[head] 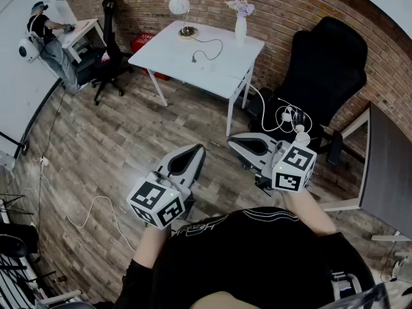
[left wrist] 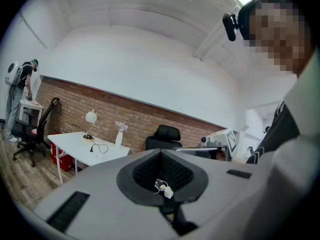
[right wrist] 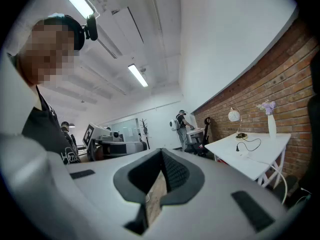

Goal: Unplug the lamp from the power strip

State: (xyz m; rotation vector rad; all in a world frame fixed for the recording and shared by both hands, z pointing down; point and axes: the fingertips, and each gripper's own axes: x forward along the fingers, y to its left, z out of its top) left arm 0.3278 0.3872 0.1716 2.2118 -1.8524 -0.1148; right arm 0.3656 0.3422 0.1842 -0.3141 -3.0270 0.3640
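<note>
The left tool (head: 193, 150) is clenched, its two jaws pressed together with nothing pinched between them, as its own view (left wrist: 161, 164) shows. The right tool (head: 239, 141) is clenched in the same way and carries nothing (right wrist: 161, 159). The person holds both tools low and close to the body over the wooden floor (head: 116, 140), tips pointing away. Well ahead of both tools stands one white tabletop (head: 168, 51), apart from either of them. On its far edge, beyond the left tool's tips, sits the one lamp (head: 179, 8), a round white shade on a thin curved stem. Its single dark cord (head: 214, 45) loops across the surface and ends in one plug (head: 194, 58), which lies loose on the tabletop, nearer to the tools than the lamp's base. One white vase (head: 241, 24) with pale flowers stands on the same tabletop, ahead of the right tool. Just ahead and to the right of the right tool is a black office chair (head: 325, 69) with a tangle of white cable (head: 283, 117) on its seat; whether a power strip lies among it cannot be told. A second black chair (head: 109, 40) stands far off to the left, beside another person (head: 46, 34) at a second desk.
</note>
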